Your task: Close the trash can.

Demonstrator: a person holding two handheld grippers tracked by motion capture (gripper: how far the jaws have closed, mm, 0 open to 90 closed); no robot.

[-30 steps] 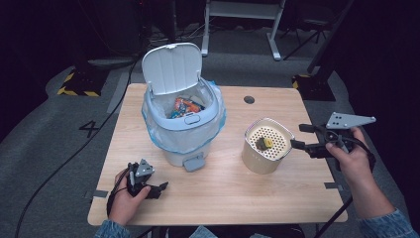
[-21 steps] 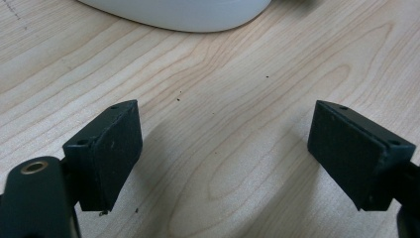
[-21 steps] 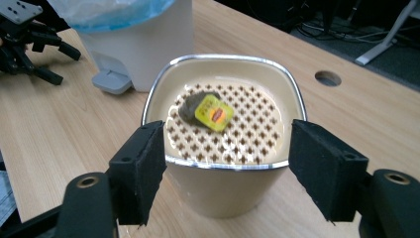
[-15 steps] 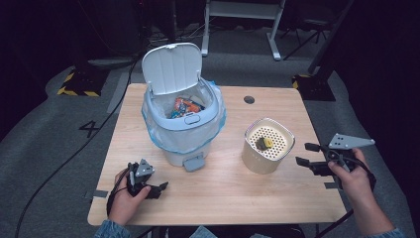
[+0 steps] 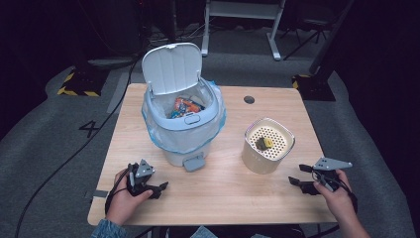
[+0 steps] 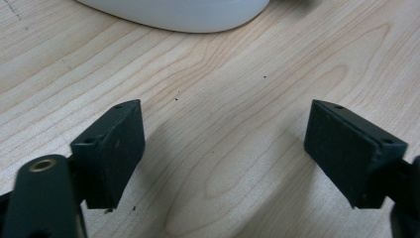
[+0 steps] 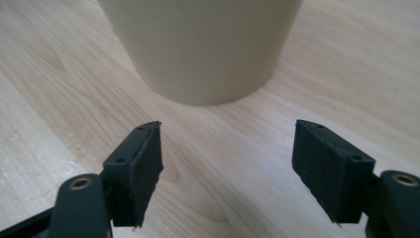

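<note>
A white "4" [image 5: 89, 128] marks the floor beside the table [image 5: 233, 198].

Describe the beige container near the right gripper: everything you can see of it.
The beige container is a squat, round-cornered tub, plastic by its look, standing upright on the wooden table right of the bin. A perforated insert sits just under its rim, with a small dark and yellow scrap lying on it. Its wall tapers slightly toward the base. Nothing grips it; the right gripper rests apart, fingers open.
</note>
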